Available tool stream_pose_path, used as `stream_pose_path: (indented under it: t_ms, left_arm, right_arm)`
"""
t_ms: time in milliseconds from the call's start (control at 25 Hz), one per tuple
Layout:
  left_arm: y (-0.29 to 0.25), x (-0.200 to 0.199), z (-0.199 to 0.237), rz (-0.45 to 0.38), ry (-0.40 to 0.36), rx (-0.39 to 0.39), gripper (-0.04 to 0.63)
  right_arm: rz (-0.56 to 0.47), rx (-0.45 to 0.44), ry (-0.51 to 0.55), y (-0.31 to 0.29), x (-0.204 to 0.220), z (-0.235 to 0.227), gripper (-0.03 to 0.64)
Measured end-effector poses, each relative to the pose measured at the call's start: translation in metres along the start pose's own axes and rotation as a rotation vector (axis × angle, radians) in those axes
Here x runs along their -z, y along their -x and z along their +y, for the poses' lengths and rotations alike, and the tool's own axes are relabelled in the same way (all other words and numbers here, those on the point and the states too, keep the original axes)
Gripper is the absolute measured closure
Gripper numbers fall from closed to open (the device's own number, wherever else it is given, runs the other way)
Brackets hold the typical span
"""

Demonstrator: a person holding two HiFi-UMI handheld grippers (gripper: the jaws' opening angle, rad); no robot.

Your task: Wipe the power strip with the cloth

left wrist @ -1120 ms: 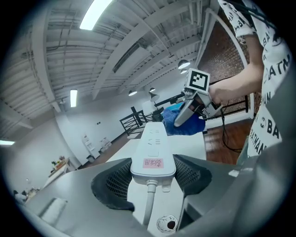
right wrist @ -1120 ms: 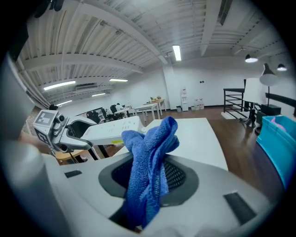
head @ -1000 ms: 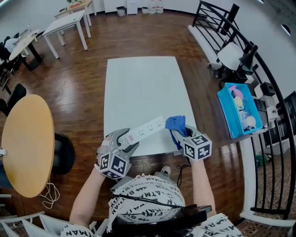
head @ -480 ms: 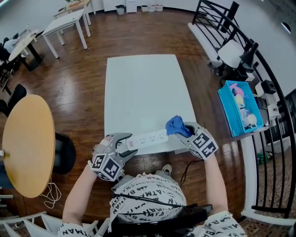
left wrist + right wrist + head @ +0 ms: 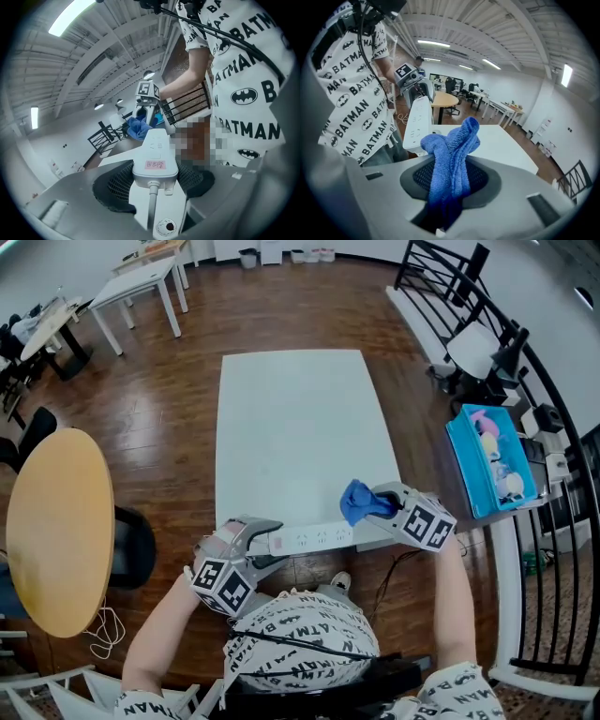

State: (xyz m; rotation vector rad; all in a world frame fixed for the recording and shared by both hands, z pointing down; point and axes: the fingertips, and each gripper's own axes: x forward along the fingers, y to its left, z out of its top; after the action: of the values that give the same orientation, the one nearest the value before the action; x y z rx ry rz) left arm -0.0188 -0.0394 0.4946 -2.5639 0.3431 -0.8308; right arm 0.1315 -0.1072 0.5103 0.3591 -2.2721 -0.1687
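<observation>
Left side: round wooden table [image 5: 56, 531] on the floor, well apart from the work.

Left gripper [image 5: 261, 542] is clamped on the left end of the power strip [image 5: 314, 540]. The left gripper view shows both pads pressing the strip's sides just past where its white cord [image 5: 151, 201] comes out. The jaws stand wide because the strip is wide.

The strip is off the white table [image 5: 300, 409], held about level over the table's near edge. It runs left to right between the 2 grippers, socket face showing.

Right gripper [image 5: 377, 505] is pinching the blue cloth [image 5: 356, 501]. The right gripper view shows the cloth bunched between the pads, with a wad sticking out past the tips. The wad sits at the strip's right end, just beside it or on it. Contact can't be confirmed.

Far right: blue bin [image 5: 461, 474] with small items on the floor, not involved.

Progress, as a judgement: both pickups are done and the cloth is at 1 end of the strip, so wiping is at an early pass. No dirt or wet marks show which parts are clean. Likely left to do: strokes along the strip's length, then the end under the left pads, which needs a regrip.
</observation>
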Motion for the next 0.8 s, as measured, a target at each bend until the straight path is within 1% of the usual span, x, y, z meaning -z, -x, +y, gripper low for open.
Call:
stream_pose_path:
  t_ms: [200, 360, 480, 640, 800]
  left_arm:
    - [-0.001, -0.007, -0.013, -0.004, -0.057, 0.049, 0.314]
    - [-0.012, -0.018, -0.021, -0.031, -0.08, 0.073, 0.314]
    - [-0.018, -0.025, -0.025, -0.044, -0.085, 0.093, 0.314]
    - [-0.024, -0.032, -0.031, -0.051, -0.105, 0.111, 0.314]
    - [-0.023, -0.034, -0.03, -0.052, -0.106, 0.101, 0.314]
  right_arm:
    - [0.033, -0.095, 0.086, -0.001, -0.015, 0.016, 0.48]
    - [0.009, -0.19, 0.123, -0.008, -0.033, 0.035, 0.48]
    - [-0.001, -0.241, 0.166, -0.016, -0.05, 0.047, 0.48]
    - [-0.067, -0.276, 0.204, -0.018, -0.081, 0.056, 0.48]
    - [-0.06, -0.269, 0.24, -0.023, -0.094, 0.057, 0.48]
